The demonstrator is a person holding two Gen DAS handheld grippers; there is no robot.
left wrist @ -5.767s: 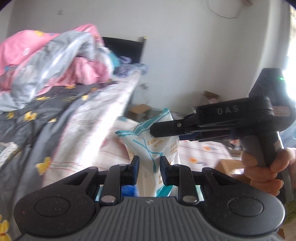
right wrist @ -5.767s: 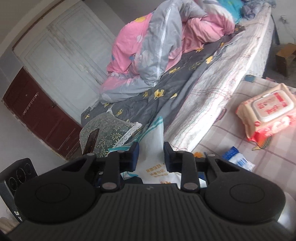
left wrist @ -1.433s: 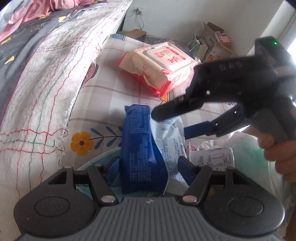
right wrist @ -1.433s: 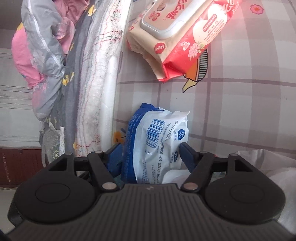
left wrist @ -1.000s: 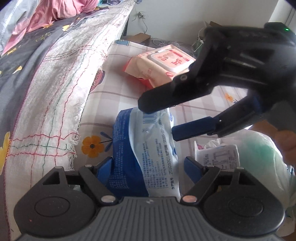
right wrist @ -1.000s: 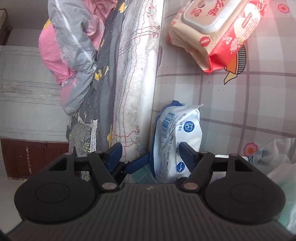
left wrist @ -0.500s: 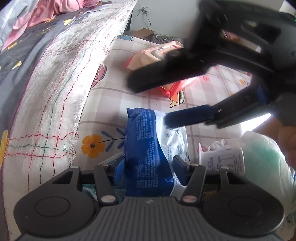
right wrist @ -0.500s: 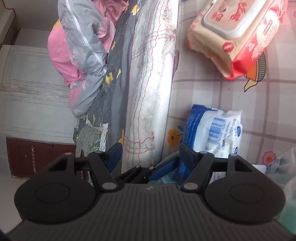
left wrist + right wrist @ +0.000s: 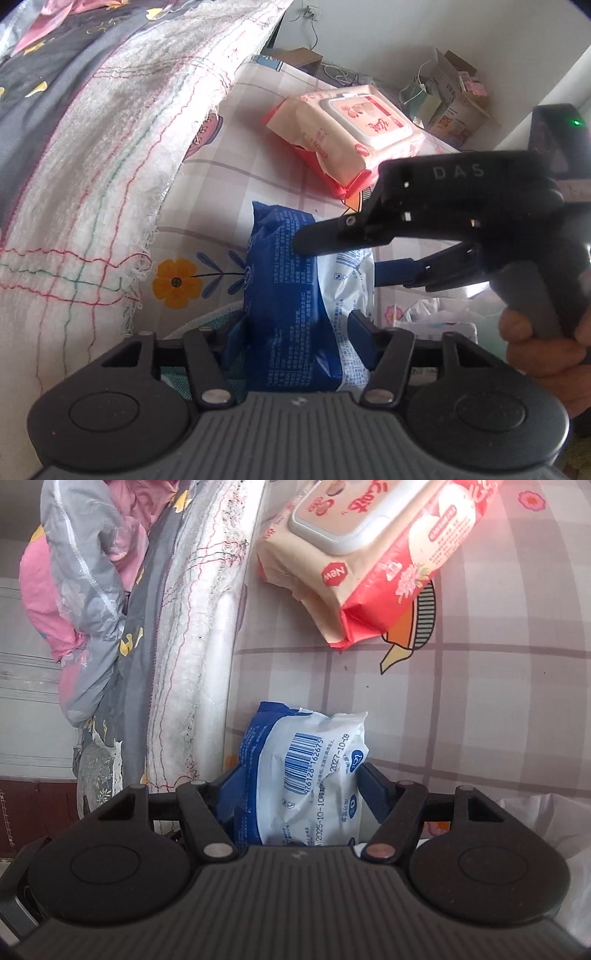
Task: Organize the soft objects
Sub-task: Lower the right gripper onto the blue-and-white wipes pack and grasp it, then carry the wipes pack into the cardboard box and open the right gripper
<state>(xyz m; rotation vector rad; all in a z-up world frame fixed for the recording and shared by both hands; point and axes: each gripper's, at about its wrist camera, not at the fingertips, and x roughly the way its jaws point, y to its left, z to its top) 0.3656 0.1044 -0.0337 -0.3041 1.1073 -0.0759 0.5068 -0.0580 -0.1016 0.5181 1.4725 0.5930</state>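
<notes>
Both sets of jaws bracket the same soft pack: the left gripper [image 9: 293, 330] has its blue-padded fingers pressed against the two sides of the blue-and-white tissue pack [image 9: 291, 295], gripping it, and the right gripper [image 9: 299, 786] stands with one finger on either side of that pack's white, barcoded face [image 9: 306, 771]; whether its pads truly bite or only flank the wrapper cannot be told. Seen from the left wrist camera, the right gripper [image 9: 343, 243] reaches in from the right as a matte black, angular body, one dark finger lying over the top of the pack and a blue finger beside it, with a bare hand [image 9: 543, 343] wrapped round its grey handle. The pack is a plump, crinkled plastic pillow with glossy film, pinched end seams and fine printed text; it sits on a checked cloth [image 9: 266, 177] printed with an orange flower [image 9: 177, 282]. Farther along the cloth lies a larger wipes pack [image 9: 343, 129], cream and red, with a hard rounded flip lid. To the left runs a white woven blanket edge [image 9: 110, 166] with frayed fringe and coloured stitching. A rumpled pink-and-grey quilt [image 9: 77, 590] is heaped beyond. Crumpled thin plastic [image 9: 436, 317] sits near the pack on the right.
</notes>
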